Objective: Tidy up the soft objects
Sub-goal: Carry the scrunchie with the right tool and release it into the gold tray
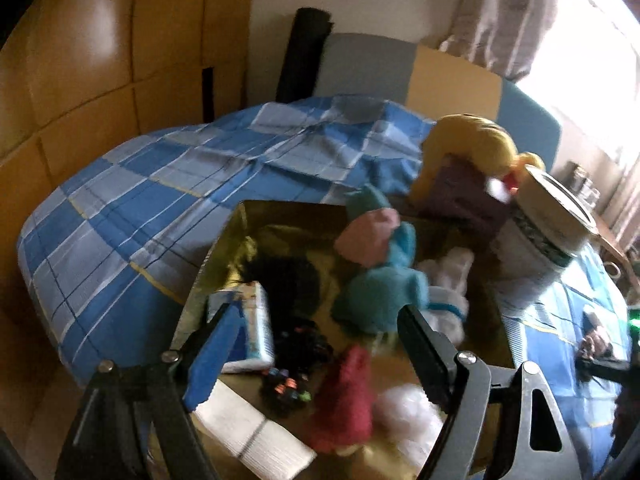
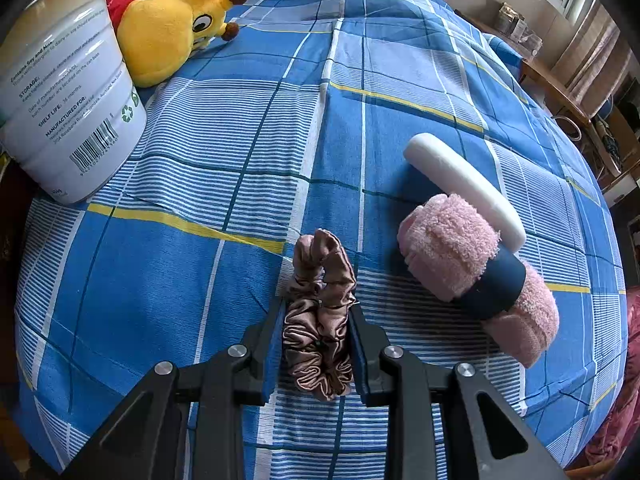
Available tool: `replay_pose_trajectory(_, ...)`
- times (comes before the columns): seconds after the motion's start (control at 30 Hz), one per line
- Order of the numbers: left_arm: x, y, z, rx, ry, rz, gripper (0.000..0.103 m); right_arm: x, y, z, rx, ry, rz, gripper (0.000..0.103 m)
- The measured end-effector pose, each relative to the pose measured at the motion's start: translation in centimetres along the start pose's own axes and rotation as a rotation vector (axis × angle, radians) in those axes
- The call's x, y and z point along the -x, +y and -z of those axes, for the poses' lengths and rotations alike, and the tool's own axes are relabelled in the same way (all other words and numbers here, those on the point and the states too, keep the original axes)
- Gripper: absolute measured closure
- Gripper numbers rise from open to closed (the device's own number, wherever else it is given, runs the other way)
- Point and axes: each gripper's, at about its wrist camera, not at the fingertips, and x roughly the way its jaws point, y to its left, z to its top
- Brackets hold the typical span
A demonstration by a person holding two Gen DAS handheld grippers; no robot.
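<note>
One blue checked bedspread fills both views, curtains upper right; the right hand-held gripper clamps a satin scrunchie, the left hand-held gripper gapes empty.

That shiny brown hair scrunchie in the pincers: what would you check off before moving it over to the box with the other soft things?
1. Right gripper shut on the scrunchie: ok.
2. Scrunchie free of the rolled pink towel: ok, they lie apart.
3. Left gripper open and empty above the gold box: ok.
4. Room in the box: cannot tell; the teal plush and red cloth already crowd it.
5. Tin can clear of the path: cannot tell.
</note>
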Motion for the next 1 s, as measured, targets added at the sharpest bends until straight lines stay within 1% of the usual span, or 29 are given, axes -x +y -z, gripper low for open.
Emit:
replay_pose_trajectory(0.13, 1.1, -1.3, 0.2, -0.037, -0.017, 0.032, 0.021, 0.0, -0.2, 0.0, -0.007, 0.002, -0.003, 0.074)
replay_pose_trajectory(0.33, 1.8, -2.4, 0.4, -0.067, -0.023, 0.067, 0.021, -0.3, -1.5, -0.6, -0.058, 0.017, -0.040, 0.074)
replay_pose_trajectory(0.4, 1.9, -2.7, 0.5, -0.080, -0.022, 0.078, 0.021, -0.3, -2.0, -1.1, -0.084, 0.022, -0.053, 0.075)
replay_pose_trajectory(0.53, 2.0, -3.2, 0.6, -0.095, -0.027, 0.098, 0.021, -0.5, -2.6, -2.3, -0.096, 0.021, -0.049, 0.078)
replay_pose_trajectory(0.63, 2.0, -3.4, 0.7, -0.103, -0.025, 0.107, 0.021, -0.4, -2.6, -4.1, -0.101, 0.004, -0.065, 0.079)
replay_pose_trajectory(0.77, 1.9, -3.4, 0.8, -0.104, -0.019, 0.116, 0.021, 0.3, -2.2, -7.3, -0.081, -0.036, -0.044, 0.082)
replay_pose_trajectory(1.0, 1.8, -3.3, 0.9, -0.110, -0.012, 0.121, 0.021, 1.7, -1.0, -12.7, -0.102, -0.086, -0.054, 0.082)
